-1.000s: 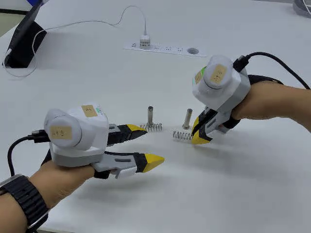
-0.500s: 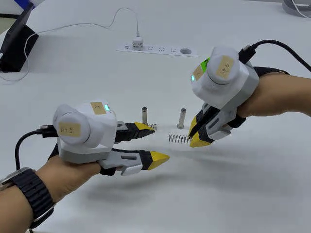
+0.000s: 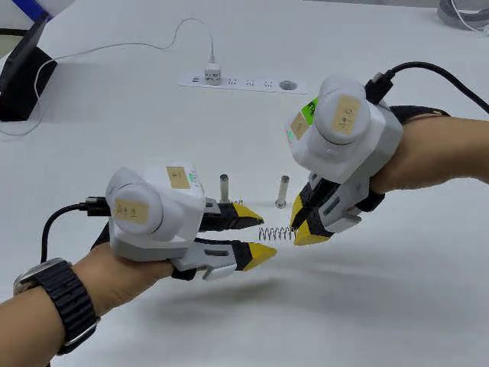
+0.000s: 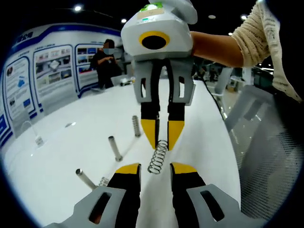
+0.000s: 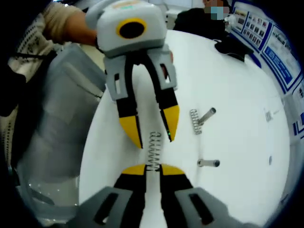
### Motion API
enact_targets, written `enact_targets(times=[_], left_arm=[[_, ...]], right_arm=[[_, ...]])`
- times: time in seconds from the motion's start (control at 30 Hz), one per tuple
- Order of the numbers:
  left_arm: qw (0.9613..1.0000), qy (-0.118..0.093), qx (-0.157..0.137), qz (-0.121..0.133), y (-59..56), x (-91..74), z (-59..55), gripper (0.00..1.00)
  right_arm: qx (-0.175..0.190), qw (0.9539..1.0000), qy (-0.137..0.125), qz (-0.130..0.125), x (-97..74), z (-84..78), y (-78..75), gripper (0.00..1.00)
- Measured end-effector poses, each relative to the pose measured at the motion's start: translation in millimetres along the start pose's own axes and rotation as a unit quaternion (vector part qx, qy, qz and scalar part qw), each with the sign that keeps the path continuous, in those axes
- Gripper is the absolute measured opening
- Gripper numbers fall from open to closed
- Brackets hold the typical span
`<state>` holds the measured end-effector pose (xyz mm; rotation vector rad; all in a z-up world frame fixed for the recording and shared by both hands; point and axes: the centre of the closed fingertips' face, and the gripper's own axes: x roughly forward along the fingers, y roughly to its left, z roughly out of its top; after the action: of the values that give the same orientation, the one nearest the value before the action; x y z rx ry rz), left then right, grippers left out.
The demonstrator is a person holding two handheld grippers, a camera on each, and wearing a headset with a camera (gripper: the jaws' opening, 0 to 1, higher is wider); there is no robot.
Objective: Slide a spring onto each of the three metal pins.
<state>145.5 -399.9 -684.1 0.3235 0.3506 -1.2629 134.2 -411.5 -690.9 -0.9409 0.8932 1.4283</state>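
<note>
As the right gripper (image 3: 299,228) clenches one end of a spring (image 3: 276,233) near the centre of the white workbench (image 3: 382,306), the left gripper (image 3: 267,234) reaches in from 8 o'clock. Its jaws are released, with one yellow tip on either side of the spring's free end. From the head view the right gripper slants down from 2 o'clock and the spring lies level between the two tools. Whether the spring clears the bench cannot be told there.

Two bare metal pins stand upright just beyond. The first pin (image 3: 224,187) is at 11 o'clock of the spring and the second pin (image 3: 283,191) is at 12 o'clock. A power strip (image 3: 243,80) lies farther back at 12 o'clock, and a black device (image 3: 19,76) sits at the 10 o'clock edge. A wristwatch (image 3: 61,302) is at 7 o'clock.

The left gripper view adds a coiled upright (image 4: 136,126) at 11 o'clock of the right gripper's tips, seemingly a third pin wearing a spring. It also shows an open gap between the left gripper's own tips and the held spring.

The right gripper view shows its own jaws pinched close on the spring's near end. It also shows a loose spring (image 5: 194,121) at 2 o'clock, lying on the bench against the foot of the first pin. In the head view the left gripper's upper jaw mostly covers that spring.
</note>
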Motion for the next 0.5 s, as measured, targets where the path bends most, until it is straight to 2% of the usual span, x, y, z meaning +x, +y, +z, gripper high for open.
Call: enact_targets(times=[0.23,0.5], left_arm=[[0.9998,0.004,0.017,-0.007,-4.2,2.1,0.5,0.14],[0.9997,0.007,0.022,-0.009,-6.5,2.3,-0.8,0.12]], right_arm=[[-0.008,1.0,0.004,0.003,-2.6,2.6,4.4,0.12],[-0.019,0.9998,0.006,-0.006,-12.1,9.2,6.2,0.12]])
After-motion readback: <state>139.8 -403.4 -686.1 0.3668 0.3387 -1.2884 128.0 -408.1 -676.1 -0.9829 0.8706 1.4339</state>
